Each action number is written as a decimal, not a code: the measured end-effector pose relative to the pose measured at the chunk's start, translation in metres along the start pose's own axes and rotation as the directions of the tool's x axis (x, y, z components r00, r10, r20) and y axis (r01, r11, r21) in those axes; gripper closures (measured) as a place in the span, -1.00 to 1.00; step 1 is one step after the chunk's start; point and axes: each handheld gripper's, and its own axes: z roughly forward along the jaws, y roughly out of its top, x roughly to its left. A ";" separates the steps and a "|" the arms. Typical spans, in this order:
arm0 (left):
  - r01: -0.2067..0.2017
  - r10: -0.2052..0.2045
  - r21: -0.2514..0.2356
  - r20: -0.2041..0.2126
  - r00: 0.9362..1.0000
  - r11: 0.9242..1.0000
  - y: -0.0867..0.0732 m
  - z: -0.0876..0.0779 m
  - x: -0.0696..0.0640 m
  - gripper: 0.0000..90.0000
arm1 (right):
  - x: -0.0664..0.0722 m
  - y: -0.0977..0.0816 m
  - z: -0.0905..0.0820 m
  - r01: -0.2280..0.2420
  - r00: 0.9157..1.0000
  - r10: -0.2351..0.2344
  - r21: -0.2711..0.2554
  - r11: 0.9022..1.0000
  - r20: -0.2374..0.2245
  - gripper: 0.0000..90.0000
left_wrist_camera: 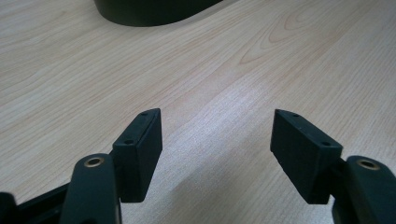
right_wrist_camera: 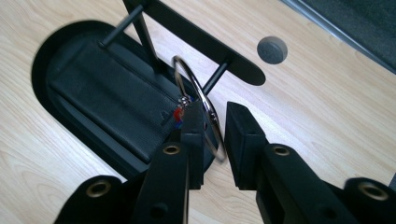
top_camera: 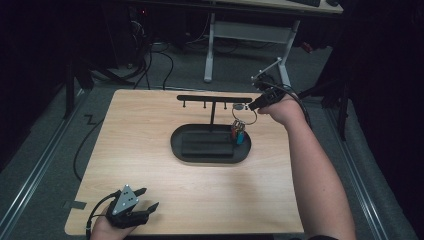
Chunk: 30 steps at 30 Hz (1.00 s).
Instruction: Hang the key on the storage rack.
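A black key stand has an oval tray base (top_camera: 178, 146) and a T-shaped bar (top_camera: 215, 98) with small pegs. At the bar's right end a metal ring (top_camera: 245, 116) hangs, with red and blue tags (top_camera: 238, 133) dangling over the tray. My right gripper (top_camera: 251, 106) reaches in from the right at bar height. In the right gripper view the ring (right_wrist_camera: 201, 100) passes between the jaws of the right gripper (right_wrist_camera: 215, 112). It lies against one pad with a gap to the other, beside a peg (right_wrist_camera: 215, 77). My left gripper (top_camera: 148, 197) rests open near the table's front left edge, nothing between its jaws (left_wrist_camera: 217, 126).
The wooden table (top_camera: 150, 125) has bare surface left and front of the tray. A grey round cap (right_wrist_camera: 272, 50) sits in the tabletop behind the bar. Beyond the far edge are a white desk leg (top_camera: 209, 50) and floor cables (top_camera: 165, 60).
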 end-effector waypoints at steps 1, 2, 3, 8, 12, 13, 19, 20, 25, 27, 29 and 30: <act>0.000 0.000 -0.003 -0.002 1.000 1.000 0.000 0.000 0.000 -0.23 | 0.001 0.000 -0.002 -0.003 1.000 0.003 -0.008 1.000 0.002 0.70; 0.000 0.000 0.000 -0.002 1.000 1.000 0.000 0.000 0.000 -0.23 | 0.002 -0.001 -0.005 -0.002 1.000 0.002 -0.014 1.000 0.006 0.68; -0.001 0.001 0.002 -0.001 1.000 1.000 0.000 0.000 0.000 -0.23 | 0.003 -0.001 -0.008 -0.002 1.000 0.003 -0.017 1.000 0.008 0.67; -0.008 0.008 0.010 -0.001 1.000 1.000 0.001 0.002 0.000 -0.23 | 0.011 -0.011 -0.015 -0.003 1.000 0.004 -0.039 0.999 0.023 0.55; -0.004 0.004 0.002 0.004 1.000 1.000 0.002 0.002 -0.001 -0.23 | 0.017 -0.026 -0.014 -0.011 0.999 0.014 -0.058 0.998 0.038 0.41; -0.005 0.005 0.002 0.004 1.000 1.000 0.003 0.002 -0.002 -0.23 | 0.018 -0.029 -0.014 -0.013 0.999 0.016 -0.069 0.998 0.041 0.37; -0.016 0.016 0.001 0.007 1.000 1.000 0.005 0.003 -0.004 -0.23 | 0.026 -0.048 -0.010 -0.047 0.993 0.060 -0.128 0.991 0.103 0.40; -0.017 0.017 -0.002 0.006 1.000 1.000 0.005 0.003 -0.005 -0.23 | 0.027 -0.051 -0.008 -0.052 0.993 0.066 -0.135 0.989 0.101 0.39; -0.025 0.025 0.014 0.015 1.000 1.000 0.005 0.006 -0.005 -0.23 | 0.030 -0.070 0.001 -0.072 0.994 0.085 -0.178 0.981 0.063 0.23; -0.025 0.025 0.013 0.017 1.000 1.000 0.005 0.007 -0.005 -0.23 | 0.032 -0.078 0.005 -0.070 0.995 0.081 -0.185 0.980 0.050 0.20; -0.023 0.023 0.016 0.020 1.000 1.000 0.004 0.008 -0.005 -0.24 | 0.034 -0.086 0.009 -0.077 0.996 0.086 -0.194 0.978 0.037 0.13; -0.024 0.023 0.017 0.020 1.000 1.000 0.004 0.008 -0.005 -0.23 | 0.034 -0.090 0.012 -0.084 0.995 0.092 -0.203 0.976 0.032 0.11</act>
